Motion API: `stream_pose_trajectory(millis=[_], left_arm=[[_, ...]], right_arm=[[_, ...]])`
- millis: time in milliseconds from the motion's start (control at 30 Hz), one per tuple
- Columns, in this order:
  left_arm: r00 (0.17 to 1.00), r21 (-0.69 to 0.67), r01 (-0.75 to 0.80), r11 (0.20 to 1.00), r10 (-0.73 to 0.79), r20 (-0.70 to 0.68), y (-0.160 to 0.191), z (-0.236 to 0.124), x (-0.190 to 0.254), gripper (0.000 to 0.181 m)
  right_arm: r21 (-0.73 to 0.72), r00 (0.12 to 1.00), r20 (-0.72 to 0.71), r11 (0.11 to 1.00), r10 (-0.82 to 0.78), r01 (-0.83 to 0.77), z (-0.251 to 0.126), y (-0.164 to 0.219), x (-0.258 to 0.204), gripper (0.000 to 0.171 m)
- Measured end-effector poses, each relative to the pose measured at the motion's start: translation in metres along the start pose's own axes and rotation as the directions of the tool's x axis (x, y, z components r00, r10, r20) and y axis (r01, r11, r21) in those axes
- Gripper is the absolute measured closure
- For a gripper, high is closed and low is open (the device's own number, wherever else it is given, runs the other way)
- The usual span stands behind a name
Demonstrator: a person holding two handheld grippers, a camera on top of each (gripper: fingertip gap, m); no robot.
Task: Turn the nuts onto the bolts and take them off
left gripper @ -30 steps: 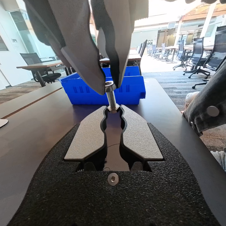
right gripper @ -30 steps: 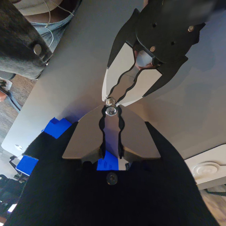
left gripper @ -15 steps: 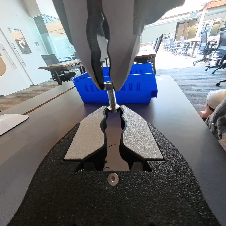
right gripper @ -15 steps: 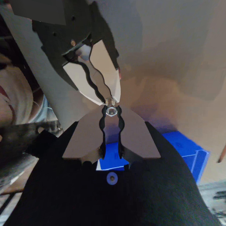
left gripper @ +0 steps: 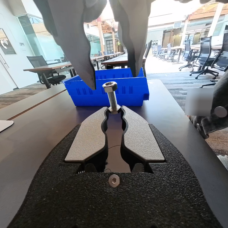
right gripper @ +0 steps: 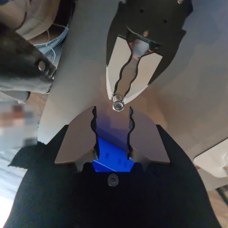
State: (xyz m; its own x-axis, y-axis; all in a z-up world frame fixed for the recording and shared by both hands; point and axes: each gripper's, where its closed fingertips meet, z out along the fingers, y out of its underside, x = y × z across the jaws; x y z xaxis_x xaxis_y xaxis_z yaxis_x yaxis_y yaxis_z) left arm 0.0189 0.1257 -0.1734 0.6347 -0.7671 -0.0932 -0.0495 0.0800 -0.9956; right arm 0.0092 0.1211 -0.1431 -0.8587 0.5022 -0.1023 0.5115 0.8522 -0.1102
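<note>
A silver bolt stands upright over the dark table. My left gripper is shut on its hex head at the bottom. A silver nut sits on the top end of the thread. My right gripper hangs over it from above, open, with one fingertip on each side of the nut and a little higher, not touching. In the right wrist view the nut shows end-on just beyond my open right gripper, with the left gripper behind it.
A blue plastic bin stands on the table just behind the bolt and shows between the right fingers. A white flat object lies at the left edge. The person's dark sleeve is at the right. Desks and office chairs stand beyond. Less than 4 cm separates the two grippers' tips.
My right gripper was shut on the nut and twisting around it. It has now opened, let go of the nut and risen slightly. The left gripper still holds the bolt.
</note>
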Motion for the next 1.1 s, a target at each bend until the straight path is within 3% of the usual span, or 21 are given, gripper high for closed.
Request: stream_pose_trajectory(millis=[133,267,533,667,800,933,1100], left_arm=[[1.0,-0.003,0.0,1.0,-0.001,-0.023,0.0,0.0,0.003,0.163],[0.999,0.0,0.01,1.0,-0.01,-0.032,0.0,0.0,0.003,0.163],[0.999,0.002,0.012,1.0,-0.012,-0.033,0.0,0.0,0.002,0.163],[1.0,0.0,0.003,1.0,-0.003,-0.018,0.0,0.0,0.001,0.163],[1.0,0.0,0.006,1.0,-0.006,0.004,0.0,0.0,0.0,0.163],[1.0,-0.002,0.001,1.0,-0.001,0.028,0.0,0.0,-0.003,0.163],[0.999,-0.016,-0.019,1.0,0.02,0.047,0.001,0.001,-0.003,0.163]], right_arm=[[0.041,0.988,0.008,0.987,-0.156,0.155,-0.003,-0.006,0.005,0.139],[0.009,0.969,0.023,0.969,-0.247,0.247,0.001,-0.009,0.005,0.144],[-0.021,0.966,0.032,0.966,-0.257,0.257,0.003,-0.009,0.005,0.154],[-0.024,0.994,-0.011,0.994,-0.107,0.107,0.003,-0.009,0.006,0.154],[-0.005,0.983,-0.086,0.986,0.163,-0.164,0.002,-0.008,0.01,0.154],[0.06,0.873,-0.139,0.884,0.467,-0.464,0.002,-0.006,0.013,0.154],[0.146,0.721,-0.179,0.743,0.669,-0.653,0.003,-0.005,0.015,0.154]])
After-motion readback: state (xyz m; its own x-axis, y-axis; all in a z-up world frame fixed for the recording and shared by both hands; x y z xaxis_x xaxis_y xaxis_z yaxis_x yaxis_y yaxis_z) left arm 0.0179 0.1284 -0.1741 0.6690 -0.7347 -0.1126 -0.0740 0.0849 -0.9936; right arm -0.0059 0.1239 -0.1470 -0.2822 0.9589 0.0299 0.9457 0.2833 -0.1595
